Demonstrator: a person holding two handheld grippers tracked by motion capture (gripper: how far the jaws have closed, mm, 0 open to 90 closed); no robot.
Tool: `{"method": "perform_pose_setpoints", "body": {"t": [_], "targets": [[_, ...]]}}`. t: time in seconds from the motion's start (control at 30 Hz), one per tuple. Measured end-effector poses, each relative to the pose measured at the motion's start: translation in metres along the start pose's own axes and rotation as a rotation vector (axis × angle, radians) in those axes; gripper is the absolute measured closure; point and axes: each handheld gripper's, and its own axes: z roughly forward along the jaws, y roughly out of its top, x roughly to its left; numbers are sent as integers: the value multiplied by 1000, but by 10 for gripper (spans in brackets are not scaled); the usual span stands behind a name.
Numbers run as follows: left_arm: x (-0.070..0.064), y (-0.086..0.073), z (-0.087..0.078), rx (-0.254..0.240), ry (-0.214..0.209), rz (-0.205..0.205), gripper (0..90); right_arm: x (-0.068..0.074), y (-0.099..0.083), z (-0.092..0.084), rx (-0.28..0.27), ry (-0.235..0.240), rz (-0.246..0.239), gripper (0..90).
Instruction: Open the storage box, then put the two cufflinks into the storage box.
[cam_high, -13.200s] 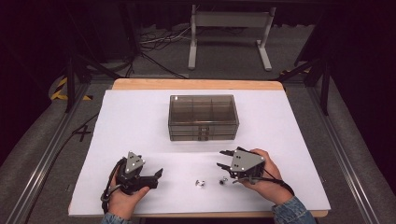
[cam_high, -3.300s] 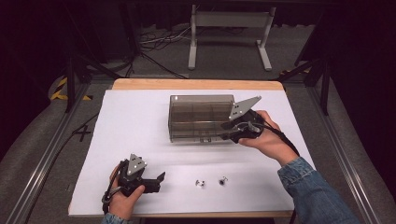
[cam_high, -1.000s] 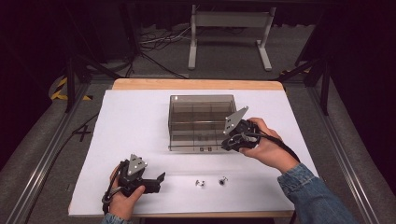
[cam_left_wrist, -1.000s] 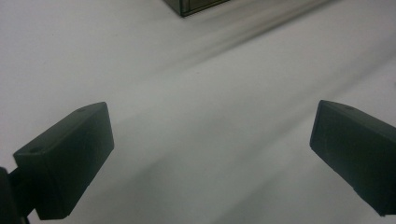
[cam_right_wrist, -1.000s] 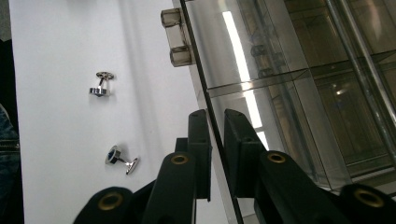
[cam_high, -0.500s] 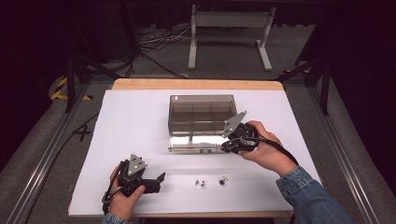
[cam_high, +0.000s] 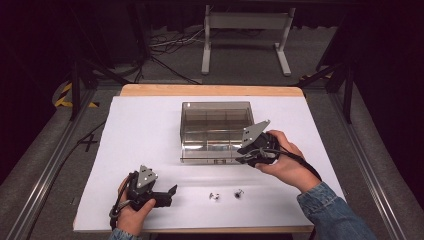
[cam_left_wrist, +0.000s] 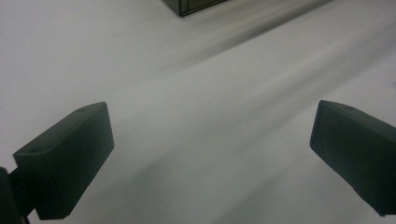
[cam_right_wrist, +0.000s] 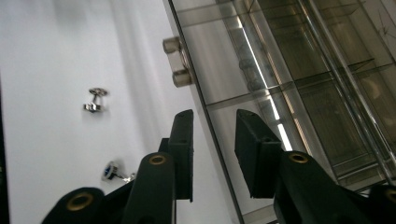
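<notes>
**A:** So where are we? Looks like the lid-opening step. The box sits mid-table on the white mat, lid swung down flat toward the person, and the right gripper is at the lid's front right corner. Its jaws have just been opening; in the right gripper view they stand part open astride the lid's edge, pads not pressing it as far as I can tell. So, letting go.

**B:** Yep, reads that way. The left gripper is parked near the front left of the mat, jaws wide apart, nothing between them.

**A:** Next up, I'd guess the two cufflinks, the silver one and the blue one, lying near the front edge, apart from the box.

**B:** Tiny things, so a careful low pinch, then a drop into one compartment. They could easily skitter away.
</notes>
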Motion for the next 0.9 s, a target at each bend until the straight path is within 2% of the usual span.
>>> {"method": "perform_pose_setpoints", "body": {"t": [0.1, 0.47, 0.6, 0.8, 0.9], "targets": [[0, 1, 1, -5, 2, -4, 3, 4, 2, -6, -23, 2, 40, 650], [0, 2, 1, -2, -5, 1, 3, 15, 2, -15, -67, 14, 120, 601], [0, 2, 2, 0, -2, 2, 3, 19, 1, -18, -94, 13, 137, 597], [-1, 1, 2, -6, -2, 1, 3, 36, 0, -15, -132, 39, 155, 579], [-1, 1, 2, -5, -4, 1, 3, 42, 0, -13, -128, 19, 146, 576]]}}
